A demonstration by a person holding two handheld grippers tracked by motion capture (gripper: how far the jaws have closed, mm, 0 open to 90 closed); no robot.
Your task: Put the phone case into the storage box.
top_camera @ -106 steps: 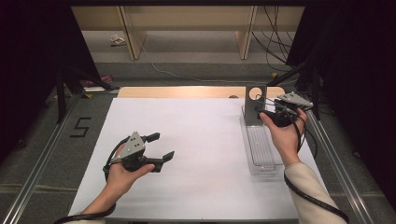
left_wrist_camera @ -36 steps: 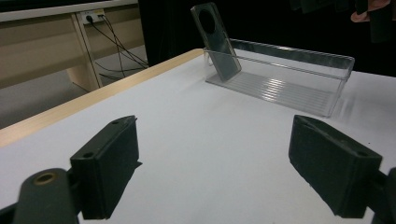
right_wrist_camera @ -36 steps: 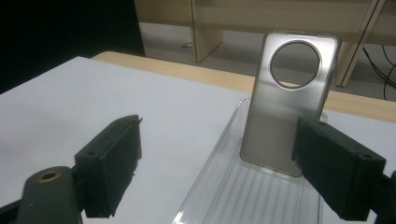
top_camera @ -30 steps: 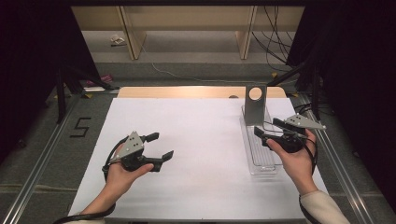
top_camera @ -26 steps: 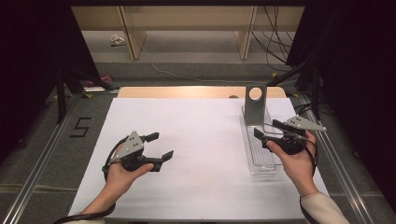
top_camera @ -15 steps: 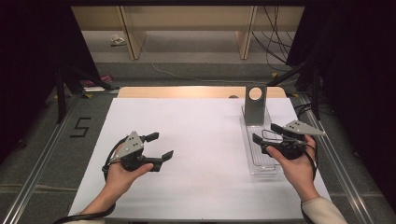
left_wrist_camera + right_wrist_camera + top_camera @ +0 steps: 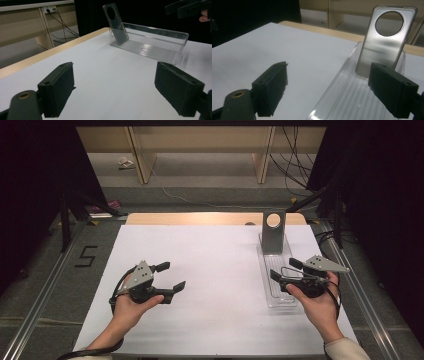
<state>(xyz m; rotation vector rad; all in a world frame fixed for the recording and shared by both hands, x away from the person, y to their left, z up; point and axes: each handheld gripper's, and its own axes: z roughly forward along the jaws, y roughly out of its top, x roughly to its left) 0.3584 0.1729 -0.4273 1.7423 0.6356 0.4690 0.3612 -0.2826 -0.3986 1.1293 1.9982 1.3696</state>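
Note:
A clear plastic tray (image 7: 274, 301) lies lengthwise on the right of the white sheet (image 7: 220, 270). At its far end a grey metallic plate with a round hole (image 7: 273, 233) stands leaning. My right gripper (image 7: 284, 269) hovers open over the tray's near end, pointing left, with nothing between its jaws. In the right gripper view the plate (image 7: 384, 42) rises beyond the open gripper (image 7: 332, 90), above the ribbed tray floor (image 7: 347, 100). My left gripper (image 7: 171, 276) is held open above the sheet's left part. The left gripper view shows the tray (image 7: 150, 47) and plate (image 7: 116, 25) far off.
A wooden strip (image 7: 200, 218) runs along the sheet's far edge. Metal rails (image 7: 45, 290) flank the table, with a "5" mark (image 7: 86, 256) at the left. Cables (image 7: 295, 150) and wooden legs (image 7: 142, 155) lie beyond. The other gripper (image 7: 187, 7) shows at the left gripper view's top right.
My right gripper has drawn back from the standing plate toward the tray's near end. The plate stays leaning in the tray. The left gripper has not moved.

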